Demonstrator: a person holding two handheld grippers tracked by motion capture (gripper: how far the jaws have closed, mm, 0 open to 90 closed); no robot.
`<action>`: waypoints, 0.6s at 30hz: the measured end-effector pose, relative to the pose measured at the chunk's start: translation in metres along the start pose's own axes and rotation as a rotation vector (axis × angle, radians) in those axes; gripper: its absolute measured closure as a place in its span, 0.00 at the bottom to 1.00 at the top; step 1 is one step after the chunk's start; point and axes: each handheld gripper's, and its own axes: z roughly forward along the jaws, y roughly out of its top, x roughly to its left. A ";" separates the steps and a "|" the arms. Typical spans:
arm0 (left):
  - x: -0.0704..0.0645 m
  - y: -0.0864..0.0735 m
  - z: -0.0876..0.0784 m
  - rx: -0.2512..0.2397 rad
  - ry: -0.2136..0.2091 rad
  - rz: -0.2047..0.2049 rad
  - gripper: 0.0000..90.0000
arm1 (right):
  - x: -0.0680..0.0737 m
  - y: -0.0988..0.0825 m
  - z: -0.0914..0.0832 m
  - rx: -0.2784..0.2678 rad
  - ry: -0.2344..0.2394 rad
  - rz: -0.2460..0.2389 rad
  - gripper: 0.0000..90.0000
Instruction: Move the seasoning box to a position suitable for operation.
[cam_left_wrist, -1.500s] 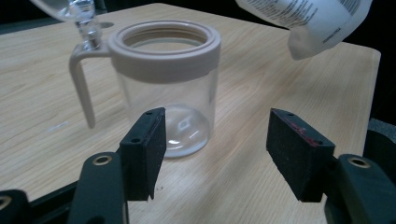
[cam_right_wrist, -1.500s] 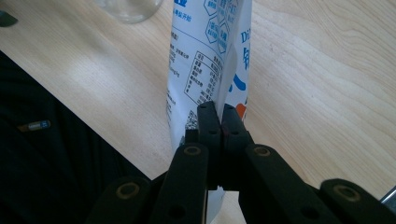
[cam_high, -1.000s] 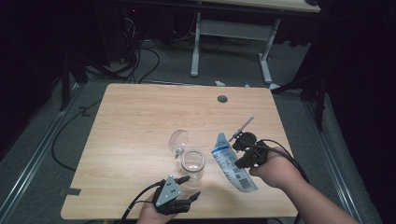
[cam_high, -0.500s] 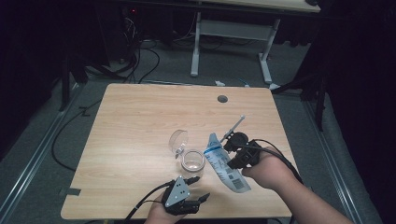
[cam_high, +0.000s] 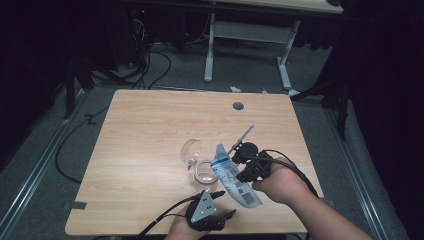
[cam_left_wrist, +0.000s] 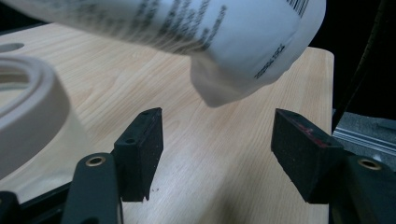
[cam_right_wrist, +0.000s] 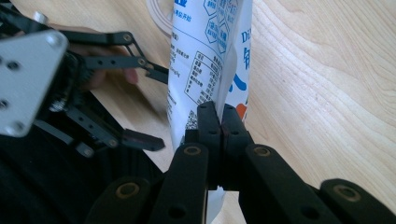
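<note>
Dark room, pale wood tabletop (cam_high: 150, 130). Soft, light white pouch (cam_high: 231, 176) at lower centre, beside an open glass jar (cam_high: 205, 172); probably floppy and slippery. Right gripper (cam_right_wrist: 221, 122) fingers clamped on its edge. Left gripper (cam_left_wrist: 217, 144) fingers apart below its free corner, the likely second hold.

A glossy printed plastic pouch (cam_high: 231, 176), a clear glass cup (cam_high: 205, 171), a matt pale wood-grain table (cam_high: 150, 130), matt black fingers (cam_left_wrist: 140, 149).

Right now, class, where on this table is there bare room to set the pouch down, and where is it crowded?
Free: the table's far half toward the cable hole, and its left side. Crowded: the near middle, where glass, tape roll, pouch and both grippers bunch.
</note>
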 end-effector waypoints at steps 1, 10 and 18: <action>0.000 0.001 0.001 0.001 -0.002 0.003 0.38 | 0.000 0.000 0.000 0.000 0.000 -0.005 1.00; -0.003 0.003 0.011 -0.012 0.001 0.001 0.37 | 0.005 0.005 -0.001 0.001 0.005 -0.012 1.00; -0.002 0.006 0.016 -0.023 0.020 -0.012 0.38 | 0.011 0.010 -0.002 -0.007 0.014 -0.023 1.00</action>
